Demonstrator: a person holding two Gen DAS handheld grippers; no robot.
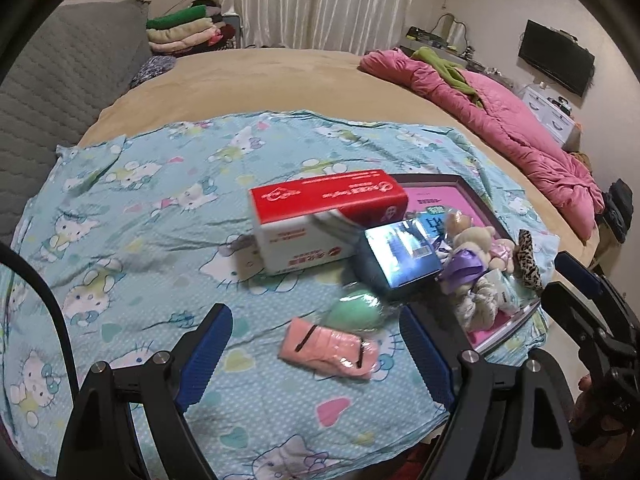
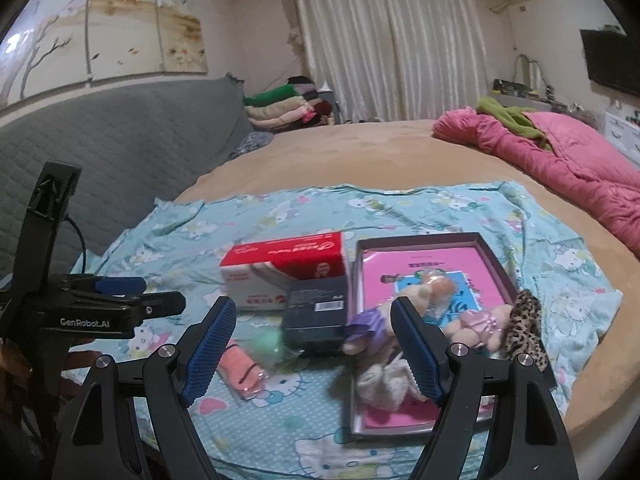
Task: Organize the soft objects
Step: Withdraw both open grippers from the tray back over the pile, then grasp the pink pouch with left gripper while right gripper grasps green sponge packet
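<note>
Hovering above the cartoon-cat sheet (image 1: 132, 216) spread on the bed (image 1: 280, 80): left claw (image 1: 316, 354), fingers spread wide apart, nothing between them. Directly ahead of it, between the two blue pads in the left wrist view: pink wrapped packet (image 1: 330, 347), lying flat on the sheet, untouched. Just beyond the packet and touching or nearly touching it: mint-green soft ball (image 1: 354, 310), blurred. Farther ahead: red-and-white box (image 1: 320, 222) and, leaning against its right end, dark blue box (image 1: 400, 258).

Held low over the near end of the shallow tray (image 2: 496, 256) with the pink lining: right claw (image 2: 312, 350), likewise spread apart and gripping nothing. Inside the tray, a heap of soft things: plush bear with purple ribbon (image 2: 368, 320) at the tray's left edge, partly behind the right pad; pale fluffy toy (image 2: 380, 384) nearest the camera, between the pads; plush in pink dress (image 2: 480, 320) to the right; leopard-print scrunchie (image 2: 526, 328) resting on the tray's right rim. Seen again from the left wrist view at the right, well off that claw's line: same heap, scrunchie at the far edge.

Left of the tray in the right wrist view: pink packet and green ball, on the sheet beside the left pad, outside the tray. Along the bed's far right side: bunched pink quilt (image 1: 520, 120).
</note>
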